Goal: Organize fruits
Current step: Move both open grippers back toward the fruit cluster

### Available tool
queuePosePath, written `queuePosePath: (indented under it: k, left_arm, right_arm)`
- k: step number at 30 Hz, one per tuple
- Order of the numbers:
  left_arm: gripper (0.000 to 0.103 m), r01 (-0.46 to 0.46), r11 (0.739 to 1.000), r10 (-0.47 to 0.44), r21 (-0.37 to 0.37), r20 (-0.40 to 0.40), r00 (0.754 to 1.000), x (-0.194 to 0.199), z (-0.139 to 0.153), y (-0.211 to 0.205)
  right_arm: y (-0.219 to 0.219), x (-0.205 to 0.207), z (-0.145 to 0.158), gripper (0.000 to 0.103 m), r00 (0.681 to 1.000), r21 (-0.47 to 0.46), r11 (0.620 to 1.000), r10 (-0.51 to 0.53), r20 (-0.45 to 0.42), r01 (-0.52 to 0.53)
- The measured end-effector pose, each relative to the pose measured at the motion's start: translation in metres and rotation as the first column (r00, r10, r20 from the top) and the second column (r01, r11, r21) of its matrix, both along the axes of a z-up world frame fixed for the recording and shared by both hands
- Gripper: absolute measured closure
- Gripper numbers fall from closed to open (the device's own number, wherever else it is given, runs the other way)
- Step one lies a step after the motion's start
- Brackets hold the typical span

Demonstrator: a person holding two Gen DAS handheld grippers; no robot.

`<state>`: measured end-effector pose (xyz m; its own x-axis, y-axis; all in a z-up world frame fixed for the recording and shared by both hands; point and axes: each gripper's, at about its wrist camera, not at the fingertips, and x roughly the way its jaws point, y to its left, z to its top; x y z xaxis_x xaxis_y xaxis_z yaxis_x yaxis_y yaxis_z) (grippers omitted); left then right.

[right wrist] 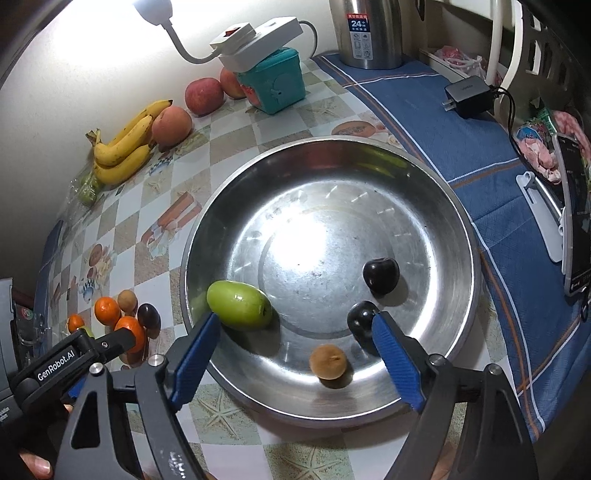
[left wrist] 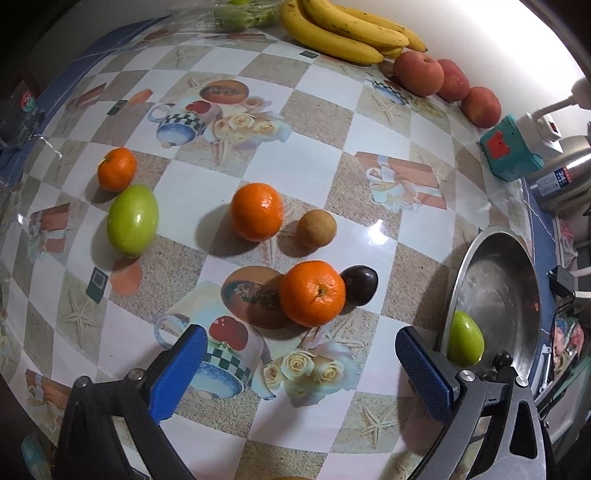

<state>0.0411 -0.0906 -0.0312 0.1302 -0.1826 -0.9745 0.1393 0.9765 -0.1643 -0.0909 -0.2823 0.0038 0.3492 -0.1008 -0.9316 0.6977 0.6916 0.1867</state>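
Observation:
A steel bowl (right wrist: 458, 236) holds a green fruit (right wrist: 238, 304), two dark plums (right wrist: 380, 275) and a small brown fruit (right wrist: 328, 361). My right gripper (right wrist: 295, 332) is open and empty above the bowl's near side. My left gripper (left wrist: 301, 354) is open and empty over the table, just short of an orange (left wrist: 312, 293) with a dark plum (left wrist: 360, 285) touching it. Farther off lie another orange (left wrist: 256, 211), a brown fruit (left wrist: 316, 228), a green fruit (left wrist: 132, 226) and a small orange (left wrist: 116, 169). The bowl's rim (left wrist: 456, 280) shows at right.
Bananas (left wrist: 343, 31) and three peaches (left wrist: 419, 72) line the far wall. A teal box (right wrist: 275, 83) with a power strip, a steel flask (right wrist: 371, 33), a charger (right wrist: 467, 96) and a phone on a stand (right wrist: 574, 218) stand beyond and right of the bowl.

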Motion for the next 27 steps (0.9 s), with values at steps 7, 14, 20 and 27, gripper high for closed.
queuePosePath:
  k: [7, 14, 20, 27]
  left_arm:
    - [0.000, -0.021, 1.000, 0.021, 0.016, 0.026, 0.999, 0.000, 0.001, 0.008]
    - [0.000, -0.022, 0.999, 0.018, 0.038, 0.079, 0.997, 0.000, 0.008, 0.010]
    - [0.000, 0.012, 0.999, -0.019, 0.049, 0.145, 0.989, 0.005, 0.022, 0.008]
    - [0.000, -0.019, 1.000, 0.015, 0.015, 0.197, 0.980, 0.025, 0.038, 0.029]
  right_arm:
    - [0.004, 0.003, 0.000, 0.010, 1.000, -0.021, 0.999, 0.025, -0.002, -0.025]
    - [0.005, 0.005, 0.000, 0.000, 1.000, -0.031, 0.999, 0.031, 0.001, -0.031]
    - [0.008, 0.007, 0.002, 0.000, 0.999, -0.044, 0.998, 0.044, 0.021, -0.043]
    - [0.016, 0.012, 0.002, 0.000, 0.997, -0.054, 0.996, 0.072, 0.036, -0.070]
